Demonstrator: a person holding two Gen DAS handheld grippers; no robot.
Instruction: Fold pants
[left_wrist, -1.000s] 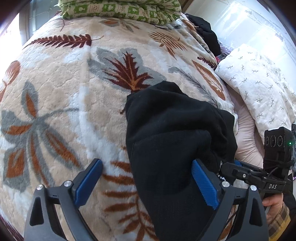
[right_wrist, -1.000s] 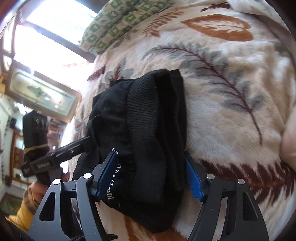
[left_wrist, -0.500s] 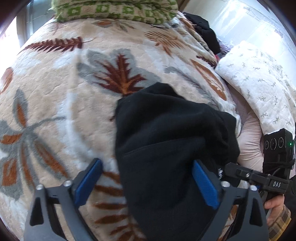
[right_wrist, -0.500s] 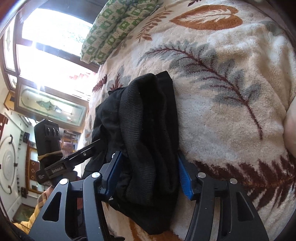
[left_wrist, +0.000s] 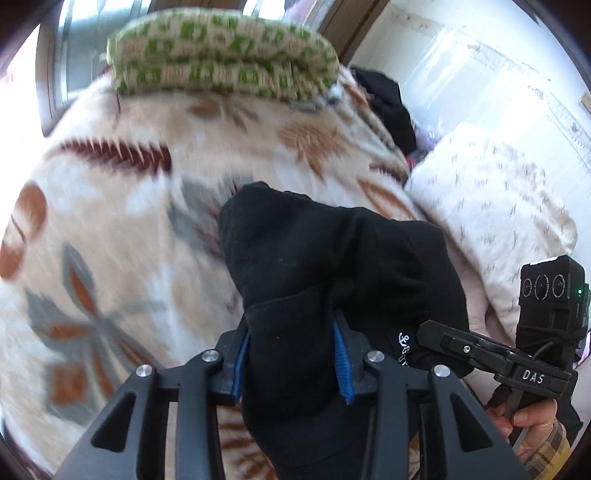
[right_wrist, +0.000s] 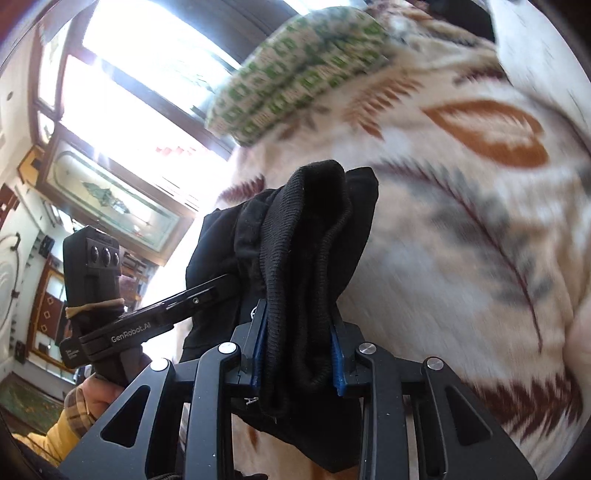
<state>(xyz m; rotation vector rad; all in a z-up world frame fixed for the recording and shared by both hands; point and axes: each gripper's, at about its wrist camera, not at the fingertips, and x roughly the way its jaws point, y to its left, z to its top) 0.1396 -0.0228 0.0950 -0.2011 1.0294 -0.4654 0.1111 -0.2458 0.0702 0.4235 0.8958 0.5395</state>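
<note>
Pinching the near end of the black pants (left_wrist: 332, 258) from both sides, the left tongs (left_wrist: 291, 354) and right tongs (right_wrist: 299, 362) are closing on bunched cloth. The bundle's long axis runs away over the leaf-print bed (left_wrist: 110, 221), seemingly lifted; a green-checked quilt (left_wrist: 221, 55) lies beyond.

1 pants (left_wrist: 325, 258), 2 hand-held grippers (left_wrist: 291, 354)
</note>
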